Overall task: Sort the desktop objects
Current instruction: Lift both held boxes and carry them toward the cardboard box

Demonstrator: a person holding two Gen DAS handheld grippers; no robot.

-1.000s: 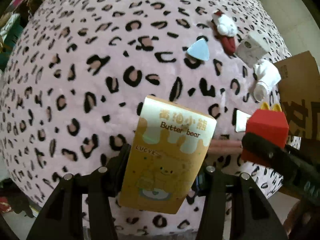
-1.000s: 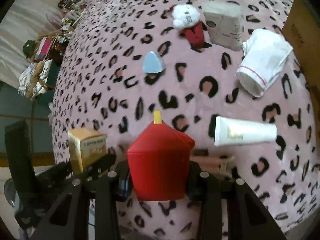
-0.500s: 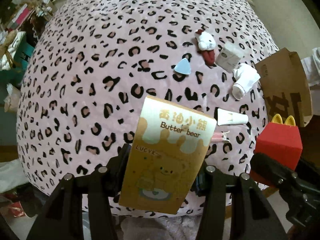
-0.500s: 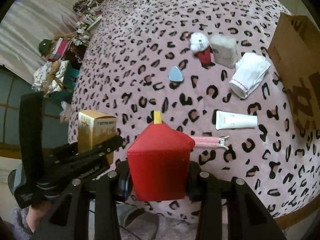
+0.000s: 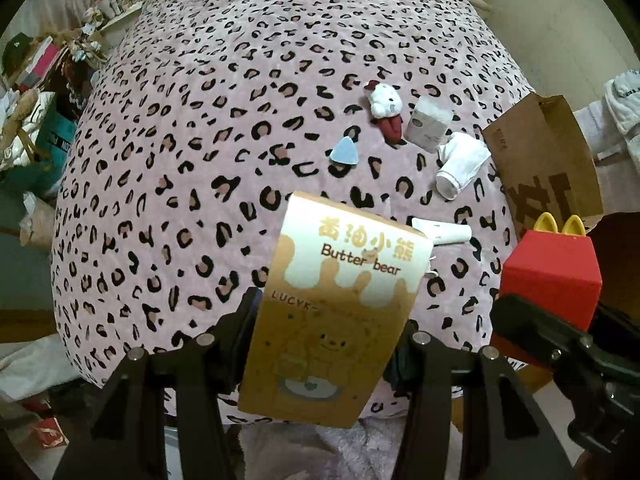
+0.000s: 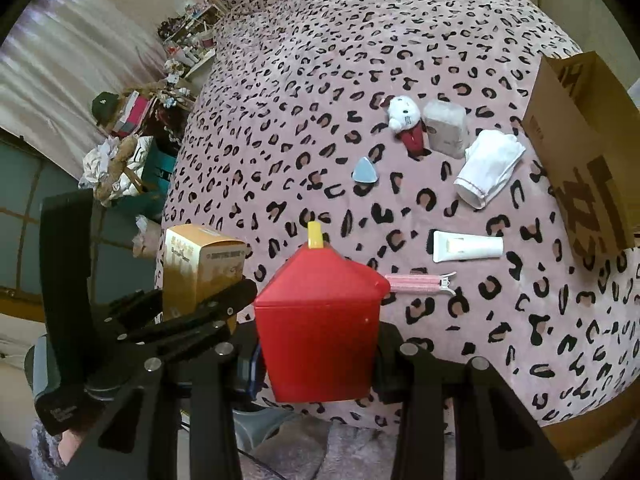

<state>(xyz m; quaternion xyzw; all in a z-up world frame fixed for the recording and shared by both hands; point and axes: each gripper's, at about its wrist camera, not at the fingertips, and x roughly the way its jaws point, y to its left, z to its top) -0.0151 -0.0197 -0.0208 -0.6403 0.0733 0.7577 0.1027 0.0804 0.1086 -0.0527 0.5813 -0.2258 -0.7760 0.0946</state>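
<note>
My left gripper is shut on a yellow Butter bear box, held high above the near edge of the leopard-print surface. My right gripper is shut on a red house-shaped box with yellow handles, also held high. Each gripper shows in the other's view: the red box at the right, the yellow box at the left. On the surface lie a white tube, a pink clip, a white cloth, a blue triangle, a plush toy and a grey pack.
A brown paper bag lies open at the right edge of the surface. Cluttered shelves, boxes and a teal bin stand beyond the left side. The floor shows below the near edge.
Both grippers have pulled back and risen from the surface with their boxes still held. The objects on the surface look smaller and farther away; none of them moved.
</note>
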